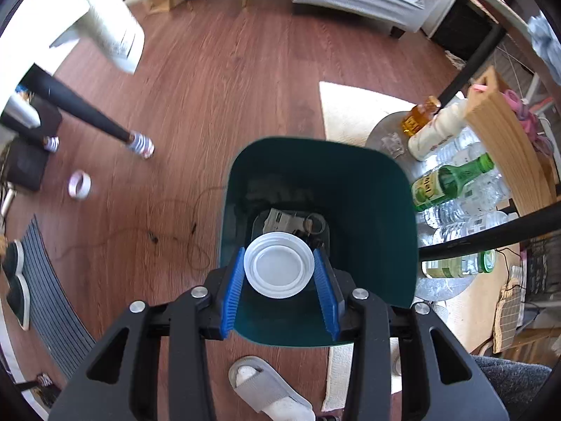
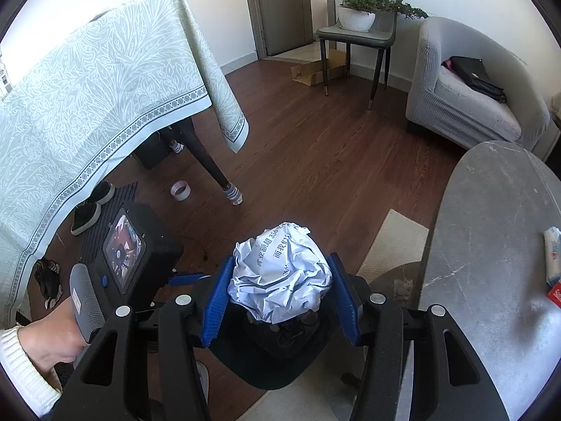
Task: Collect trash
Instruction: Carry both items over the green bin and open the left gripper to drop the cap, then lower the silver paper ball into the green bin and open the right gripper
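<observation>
The left gripper clasps a white lid directly above the open green bin. The right gripper clutches crumpled paper, also poised over the bin.

- Reddish-brown wood plank floor across the whole room, sunlit in patches
- White walls with a pale skirting board; a grey door at the far side
- Table draped in a pale green patterned tablecloth, its dark legs wearing striped socks at the feet
- Grey-green chair bearing a potted plant, flattened cardboard on the floor beneath it
- Light grey armchair with a black bag on its seat
- Round grey stone-look tabletop at the right
- Cream rug beside it
- Striped dark mat with dark shoes near the draped table
</observation>
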Action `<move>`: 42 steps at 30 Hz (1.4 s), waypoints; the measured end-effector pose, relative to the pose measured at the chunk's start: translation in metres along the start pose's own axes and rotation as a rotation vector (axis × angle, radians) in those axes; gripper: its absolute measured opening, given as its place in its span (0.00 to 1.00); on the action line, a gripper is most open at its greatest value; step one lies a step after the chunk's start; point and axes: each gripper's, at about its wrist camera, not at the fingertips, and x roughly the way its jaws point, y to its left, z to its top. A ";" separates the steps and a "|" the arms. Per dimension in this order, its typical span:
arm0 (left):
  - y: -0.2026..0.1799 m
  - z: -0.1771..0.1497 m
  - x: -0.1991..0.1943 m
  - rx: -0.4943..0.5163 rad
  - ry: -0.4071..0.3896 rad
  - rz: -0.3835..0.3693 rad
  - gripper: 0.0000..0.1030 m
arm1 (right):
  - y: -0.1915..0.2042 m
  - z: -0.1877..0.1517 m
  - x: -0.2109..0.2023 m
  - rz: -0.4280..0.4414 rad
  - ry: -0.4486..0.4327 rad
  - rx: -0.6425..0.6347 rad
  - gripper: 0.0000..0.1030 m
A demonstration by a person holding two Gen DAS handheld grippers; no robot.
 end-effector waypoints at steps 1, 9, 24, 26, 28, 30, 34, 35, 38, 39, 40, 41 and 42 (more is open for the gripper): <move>0.002 -0.001 0.003 -0.004 0.006 0.000 0.41 | 0.001 0.001 0.005 -0.001 0.012 0.001 0.53; 0.009 -0.004 -0.004 -0.002 -0.019 -0.013 0.48 | 0.009 -0.004 0.043 -0.011 0.110 0.002 0.53; 0.019 0.003 -0.086 -0.021 -0.250 -0.002 0.47 | 0.016 -0.028 0.122 -0.051 0.300 0.020 0.53; 0.019 0.003 -0.098 -0.026 -0.279 -0.004 0.47 | 0.016 -0.033 0.131 -0.053 0.325 0.020 0.53; 0.018 0.005 -0.108 -0.028 -0.307 -0.003 0.46 | 0.017 -0.037 0.141 -0.054 0.349 0.021 0.53; 0.017 0.006 -0.120 -0.029 -0.340 -0.006 0.43 | 0.018 -0.043 0.151 -0.051 0.374 0.021 0.53; 0.011 0.006 -0.138 -0.033 -0.393 -0.016 0.39 | 0.016 -0.055 0.171 -0.062 0.425 0.013 0.53; 0.010 0.007 -0.141 -0.033 -0.403 -0.015 0.37 | 0.017 -0.058 0.176 -0.064 0.436 0.010 0.53; 0.006 0.008 -0.153 -0.027 -0.443 -0.012 0.30 | 0.019 -0.069 0.191 -0.071 0.478 -0.002 0.53; 0.005 0.008 -0.158 -0.028 -0.456 -0.016 0.27 | 0.019 -0.073 0.196 -0.073 0.493 -0.005 0.53; 0.005 0.007 -0.161 -0.027 -0.464 -0.021 0.26 | 0.019 -0.077 0.201 -0.073 0.506 -0.008 0.53; 0.003 0.007 -0.165 -0.024 -0.475 -0.024 0.25 | 0.019 -0.080 0.205 -0.076 0.516 -0.011 0.54; 0.003 0.008 -0.170 -0.022 -0.490 -0.021 0.24 | 0.020 -0.084 0.209 -0.082 0.525 -0.014 0.54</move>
